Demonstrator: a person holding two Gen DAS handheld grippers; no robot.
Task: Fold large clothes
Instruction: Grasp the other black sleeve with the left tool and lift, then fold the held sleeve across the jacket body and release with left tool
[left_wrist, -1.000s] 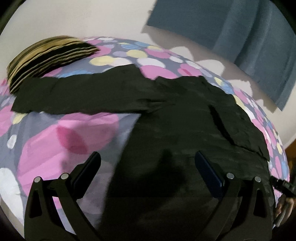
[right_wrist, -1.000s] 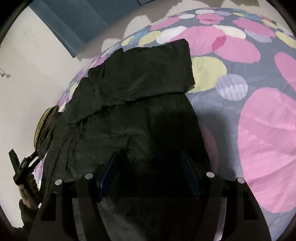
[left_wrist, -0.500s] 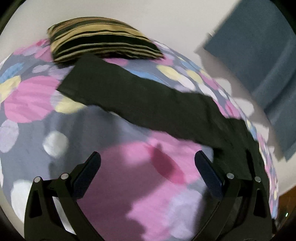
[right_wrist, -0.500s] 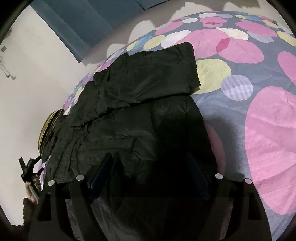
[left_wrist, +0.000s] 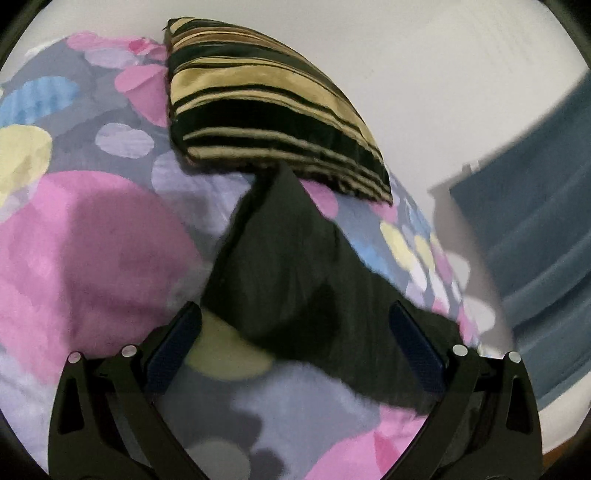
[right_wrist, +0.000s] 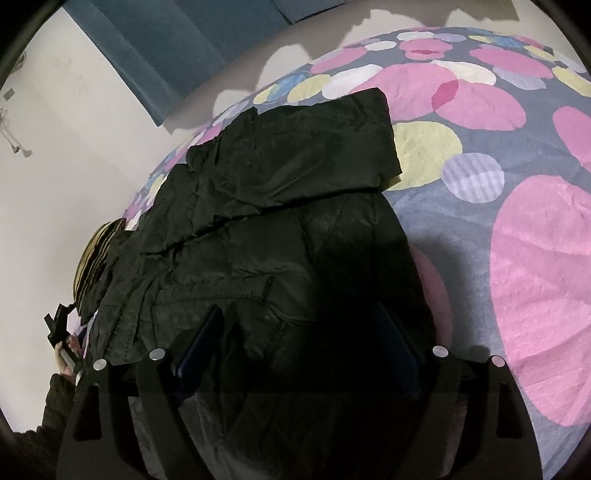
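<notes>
A large black jacket (right_wrist: 266, 236) lies spread flat on a bed with a dotted cover (right_wrist: 535, 236). One sleeve is folded across its upper part in the right wrist view. The other sleeve (left_wrist: 288, 273) stretches out toward a striped pillow in the left wrist view. My left gripper (left_wrist: 295, 328) is open and hovers just above that sleeve, empty. It shows small at the far left of the right wrist view (right_wrist: 59, 328). My right gripper (right_wrist: 299, 339) is open over the jacket's lower body, holding nothing.
A black and gold striped pillow (left_wrist: 266, 118) lies at the head of the bed, against a white wall (left_wrist: 424, 74). A blue curtain (left_wrist: 546, 258) hangs at the right of the left wrist view and shows at the top of the right wrist view (right_wrist: 184, 40).
My left gripper has swung left, away from the jacket's body, along the outstretched sleeve toward its cuff and the pillow. My right gripper has hardly moved.
</notes>
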